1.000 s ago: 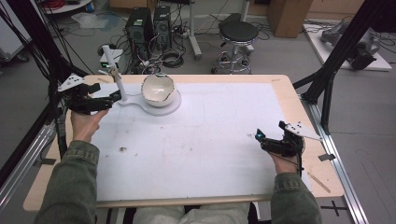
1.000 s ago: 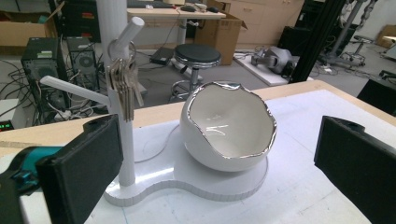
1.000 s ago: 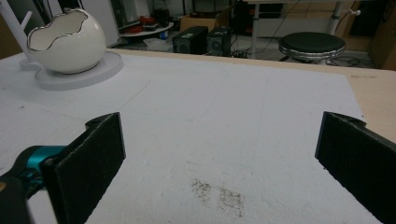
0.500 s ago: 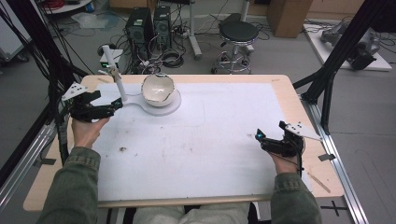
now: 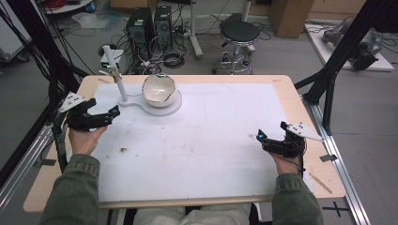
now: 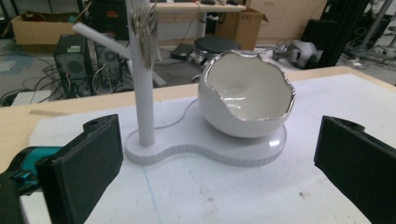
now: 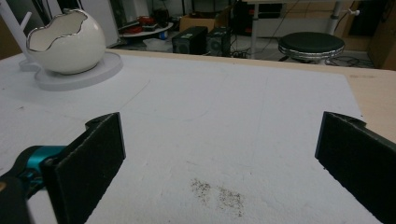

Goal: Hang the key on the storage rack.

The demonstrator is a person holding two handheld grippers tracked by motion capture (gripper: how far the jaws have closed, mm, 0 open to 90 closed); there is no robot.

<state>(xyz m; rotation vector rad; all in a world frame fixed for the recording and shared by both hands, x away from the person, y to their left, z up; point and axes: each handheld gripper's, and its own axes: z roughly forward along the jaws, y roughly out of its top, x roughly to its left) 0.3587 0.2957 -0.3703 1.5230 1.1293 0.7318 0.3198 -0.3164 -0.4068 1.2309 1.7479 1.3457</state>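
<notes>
A white eggshell-shaped bowl [image 5: 158, 89] with a silver rim sits on a flat white stand base [image 5: 172, 107] at the table's far left. From the same base rises a thin white post [image 5: 120, 84] with a side branch. Something silvery hangs near the top of the post [image 6: 145, 28]. My left gripper [image 5: 104, 107] is open and empty, a short way left of and nearer than the stand. In the left gripper view the bowl [image 6: 245, 100] lies just ahead between the spread jaws of the left gripper [image 6: 219, 163]. My right gripper [image 5: 271, 131] rests open and empty at the table's right side, and the right gripper [image 7: 219, 163] points across the mat toward the distant bowl [image 7: 65, 42].
A white foam mat [image 5: 211, 140] covers most of the wooden table [image 5: 281, 79]. It carries dark specks [image 5: 124, 150] and a dusty smudge [image 7: 217, 191]. Black frame legs [image 5: 328, 79] stand at both sides. A stool [image 5: 239, 35] and computer towers [image 5: 150, 26] are on the floor beyond.
My left gripper has drawn back a little from the stand toward the person. The right gripper has stayed put.
</notes>
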